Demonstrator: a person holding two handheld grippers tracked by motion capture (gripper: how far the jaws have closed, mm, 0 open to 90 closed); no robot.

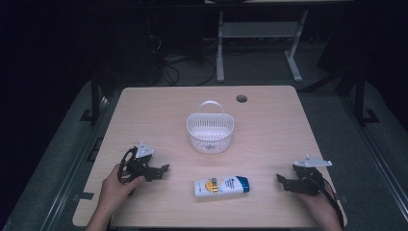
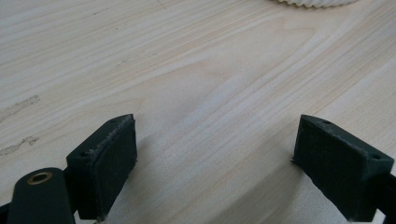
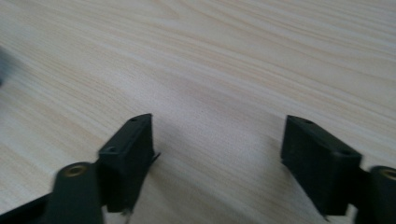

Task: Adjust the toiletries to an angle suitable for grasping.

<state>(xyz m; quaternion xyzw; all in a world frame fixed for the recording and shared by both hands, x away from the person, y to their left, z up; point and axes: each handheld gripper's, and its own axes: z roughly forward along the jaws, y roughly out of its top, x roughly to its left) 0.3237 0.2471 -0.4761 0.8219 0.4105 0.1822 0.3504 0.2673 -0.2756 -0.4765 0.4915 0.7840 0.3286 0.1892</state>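
You have a wooden table (image 1: 269, 125) with a round hole (image 1: 241, 98) near its far edge; desk legs (image 1: 220, 48) behind, cables (image 1: 185, 65) on floor.

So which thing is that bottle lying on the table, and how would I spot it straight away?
Start with the light wooden table and find the white slatted basket near its middle. Closer to the person than the basket, between the left gripper and the right gripper, lies the bottle on its side. It is white with a blue cap end and a yellow mark on its label.
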